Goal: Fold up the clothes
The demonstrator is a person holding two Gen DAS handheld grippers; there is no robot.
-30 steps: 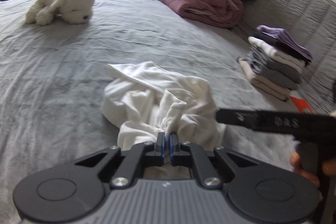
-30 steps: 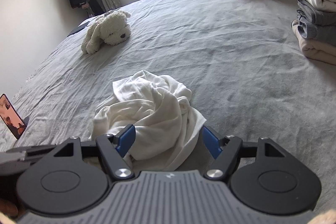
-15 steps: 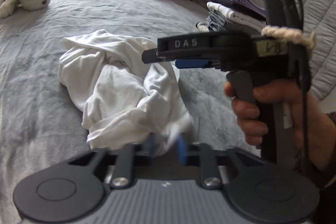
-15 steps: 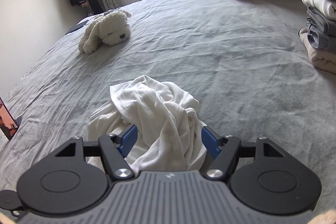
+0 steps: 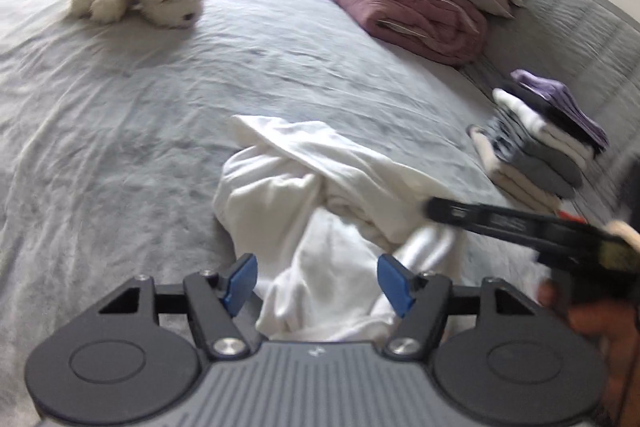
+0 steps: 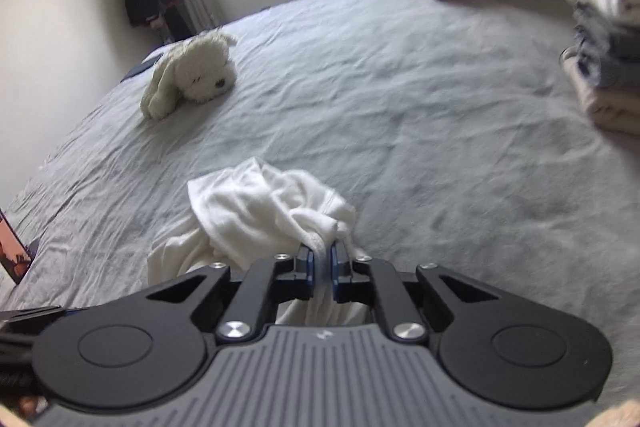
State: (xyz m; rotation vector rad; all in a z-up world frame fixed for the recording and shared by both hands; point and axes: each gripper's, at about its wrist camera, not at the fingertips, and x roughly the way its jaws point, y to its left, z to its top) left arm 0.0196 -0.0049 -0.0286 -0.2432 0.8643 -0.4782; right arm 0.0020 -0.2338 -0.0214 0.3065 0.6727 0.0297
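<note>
Currently we see the crumpled white garment (image 5: 320, 195) lying on the grey bed sheet (image 5: 120, 115), near the front edge, with the right claw (image 6: 321, 259) closing on a bunched fold of it, blue pads pinching the cloth between them. Our left claw (image 5: 316, 281) is opening, its blue pads (image 5: 240, 283) standing wide on either side of a loose fold without pressing it (the right tool's black body crosses that view at the right). Further off lie a plush dog (image 6: 192, 79), a rolled pink quilt (image 5: 416, 15) and a stack of folded clothes (image 5: 536, 147).
</note>
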